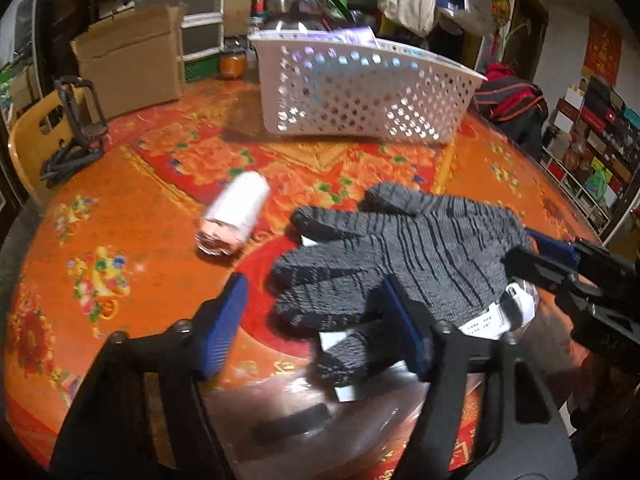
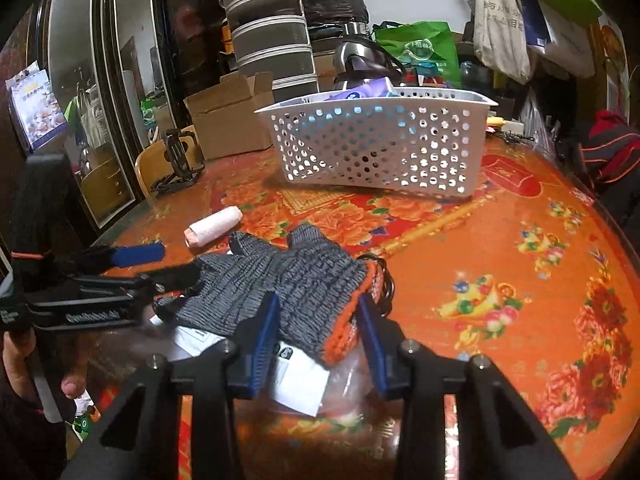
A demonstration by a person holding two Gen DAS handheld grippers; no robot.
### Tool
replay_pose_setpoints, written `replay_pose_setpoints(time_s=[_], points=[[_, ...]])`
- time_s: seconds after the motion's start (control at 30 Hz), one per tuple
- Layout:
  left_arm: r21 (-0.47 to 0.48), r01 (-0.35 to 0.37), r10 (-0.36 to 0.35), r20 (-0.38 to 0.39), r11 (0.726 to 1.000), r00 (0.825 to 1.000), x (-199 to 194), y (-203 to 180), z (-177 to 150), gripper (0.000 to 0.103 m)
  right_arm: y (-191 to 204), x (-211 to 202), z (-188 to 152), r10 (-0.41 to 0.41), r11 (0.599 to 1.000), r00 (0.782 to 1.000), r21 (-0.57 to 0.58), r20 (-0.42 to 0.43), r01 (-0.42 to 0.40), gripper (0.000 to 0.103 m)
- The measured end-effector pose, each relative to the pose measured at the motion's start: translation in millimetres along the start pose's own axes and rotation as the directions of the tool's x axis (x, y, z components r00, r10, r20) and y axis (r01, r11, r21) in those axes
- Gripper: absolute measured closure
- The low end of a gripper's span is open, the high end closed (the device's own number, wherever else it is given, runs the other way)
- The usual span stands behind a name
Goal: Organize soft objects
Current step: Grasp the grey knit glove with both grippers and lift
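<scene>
Knit grey glove [image 2: 280, 284] sits mid-table, basket [image 2: 380, 148] at 12 o'clock. Your right gripper [image 2: 320, 344] straddles the orange cuff, jaws spread, likely lining up a pinch. Your left gripper [image 1: 316, 320] hangs open over the fingertips, probably steadying.

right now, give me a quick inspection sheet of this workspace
surface: table with orange-red floral cover
job's things: grey knit glove on a clear packet; pink-white roll; white basket, some packets inside
clutter: cardboard box, black stand
grippers: left gripper open, one finger on the glove; right gripper open, astride the orange cuff
cables: dark cord by the stand
surroundings: drawers, hanging bags, shelves
</scene>
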State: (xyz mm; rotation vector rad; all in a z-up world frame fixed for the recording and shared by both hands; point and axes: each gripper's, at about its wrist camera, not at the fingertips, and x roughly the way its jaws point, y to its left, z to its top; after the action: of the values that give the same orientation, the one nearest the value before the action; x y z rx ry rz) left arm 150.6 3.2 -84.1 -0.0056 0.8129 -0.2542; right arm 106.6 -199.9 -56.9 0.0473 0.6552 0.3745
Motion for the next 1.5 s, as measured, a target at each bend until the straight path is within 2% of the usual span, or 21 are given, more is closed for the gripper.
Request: replay_pose_setpoints(time_s=[0.07, 0.13, 0.2, 0.4, 0.43, 0.73, 0.93, 1.03, 1.07, 1.1, 1.13, 1.17, 1.2, 1.23, 1.33, 1.37, 1.43, 1.47, 1.5], points=[[0.006, 0.019, -0.018, -0.014, 1.0, 1.0, 5, -3, -2, 0.055, 1, 0, 0, 0.001, 1.0, 1.0, -0.004, 0.001, -0.001, 0.075], [0.012, 0.016, -0.016, -0.009, 1.0, 1.0, 5, -5, -2, 0.056, 3, 1, 0, -0.013, 1.0, 1.0, -0.019, -0.007, 0.013, 0.077], [0.015, 0.021, -0.021, -0.006, 1.0, 1.0, 5, -5, -3, 0.071, 1, 2, 0, -0.009, 1.0, 1.0, -0.014, -0.013, 0.009, 0.08], [0.022, 0.037, -0.037, 0.015, 0.999, 0.999, 2, -2, -5, 0.1, 0, -1, 0, -0.002, 1.0, 1.0, -0.015, -0.001, 0.002, 0.089], [0.024, 0.039, -0.04, 0.022, 0.999, 0.999, 0, -2, -6, 0.103, 0, -1, 0, -0.001, 1.0, 1.0, -0.016, 0.0, 0.001, 0.09], [0.027, 0.016, -0.017, 0.034, 0.999, 0.999, -3, 2, -12, 0.103, 0, -2, 0, 0.014, 1.0, 1.0, -0.017, 0.002, -0.014, 0.092], [0.004, 0.004, -0.005, 0.072, 1.0, 0.997, -17, 16, -13, 0.103, -1, -1, 0, 0.016, 1.0, 1.0, -0.013, -0.001, -0.016, 0.092], [-0.026, 0.008, -0.007, 0.056, 1.0, 0.998, -16, 23, -15, 0.101, -1, 0, 0, 0.016, 1.0, 1.0, -0.011, -0.001, -0.016, 0.092], [-0.032, 0.019, -0.017, 0.051, 0.999, 0.999, -15, 25, -15, 0.094, -2, 0, 0, 0.018, 1.0, 1.0, -0.007, -0.001, -0.018, 0.092], [-0.037, 0.024, -0.022, 0.046, 0.999, 0.999, -15, 25, -16, 0.079, -2, 0, -1, 0.02, 1.0, 1.0, -0.005, -0.001, -0.02, 0.092], [-0.039, 0.016, -0.014, 0.037, 0.999, 0.999, -13, 25, -17, 0.069, -2, 0, -1, 0.02, 1.0, 1.0, -0.004, -0.002, -0.02, 0.092], [-0.039, 0.006, -0.004, 0.042, 0.999, 0.999, -13, 25, -17, 0.05, -2, 1, -1, 0.02, 1.0, 1.0, -0.003, -0.002, -0.02, 0.092], [-0.037, 0.005, -0.003, 0.053, 0.999, 0.999, -14, 23, -17, 0.039, -2, 1, -1, 0.02, 1.0, 1.0, -0.004, -0.004, -0.02, 0.092], [-0.034, 0.008, -0.006, 0.053, 0.999, 0.999, -14, 22, -17, 0.037, -3, 1, -1, 0.02, 1.0, 1.0, -0.003, -0.005, -0.02, 0.092], [-0.042, 0.018, -0.017, 0.023, 0.999, 1.0, -8, 19, -15, 0.037, -4, 2, -1, 0.024, 1.0, 1.0, 0.002, -0.007, -0.024, 0.092], [-0.045, 0.021, -0.021, 0.016, 0.999, 1.0, -5, 19, -15, 0.04, -4, 2, -1, 0.025, 1.0, 1.0, 0.002, -0.007, -0.025, 0.092], [-0.053, 0.052, -0.052, 0.001, 0.997, 0.999, -1, 18, -15, 0.058, -4, 2, -1, 0.026, 1.0, 1.0, 0.003, -0.007, -0.026, 0.092], [-0.057, 0.07, -0.07, -0.006, 0.996, 0.998, 1, 18, -14, 0.07, -4, 1, -1, 0.027, 1.0, 1.0, 0.003, -0.007, -0.027, 0.092], [-0.058, 0.079, -0.08, -0.012, 0.995, 0.997, 2, 16, -14, 0.075, -4, 1, -2, 0.03, 1.0, 1.0, 0.003, -0.007, -0.03, 0.092]])
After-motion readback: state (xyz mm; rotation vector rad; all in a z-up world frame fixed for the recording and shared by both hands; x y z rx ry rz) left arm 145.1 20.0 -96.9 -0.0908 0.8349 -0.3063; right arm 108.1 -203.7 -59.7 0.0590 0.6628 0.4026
